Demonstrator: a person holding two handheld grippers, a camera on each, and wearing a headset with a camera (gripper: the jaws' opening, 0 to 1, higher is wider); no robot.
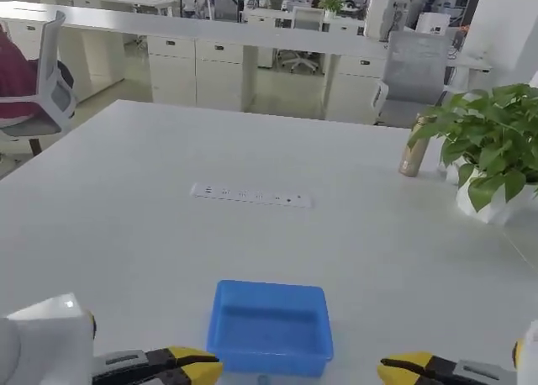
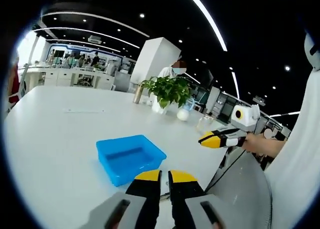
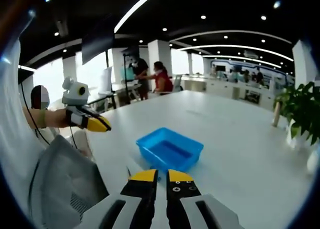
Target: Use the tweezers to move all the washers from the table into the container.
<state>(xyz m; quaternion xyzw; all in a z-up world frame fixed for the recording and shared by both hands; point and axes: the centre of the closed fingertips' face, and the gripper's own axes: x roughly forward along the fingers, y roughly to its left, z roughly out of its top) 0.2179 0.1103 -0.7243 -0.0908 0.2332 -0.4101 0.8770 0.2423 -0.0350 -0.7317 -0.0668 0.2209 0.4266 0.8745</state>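
Table (image 1: 126, 200), white and broad, stretching from the near edge toward rows of desks (image 1: 202, 61) behind. Plant (image 1: 492, 141), leafy and green, in a white pot (image 1: 487, 207) at the far right of the table.

Container (image 1: 269, 326): blue, rectangular, open-topped, flat on the table close to the near edge. Midway between the two grippers, touching neither. Inside, plain blue floor; too blurred to tell anything small.

Then left gripper (image 1: 220, 366), low at the left in the head view, yellow tips pointing right toward the container. Jaws drawn nearly together, a thin slit between, nothing gripped. In the left gripper view, tips just short of the container's near corner.

Next, right gripper (image 1: 380, 370), low at the right in the head view, yellow tips pointing left toward the container. Jaws likewise close, a narrow gap between, nothing gripped. In the right gripper view, tips just before the container, left gripper off to the side beyond it.

Strip (image 1: 250, 195), white, with a row of sockets, flat at mid-table, well beyond the container.

Bottle (image 1: 414, 154), slim and tan, standing just left of the plant.
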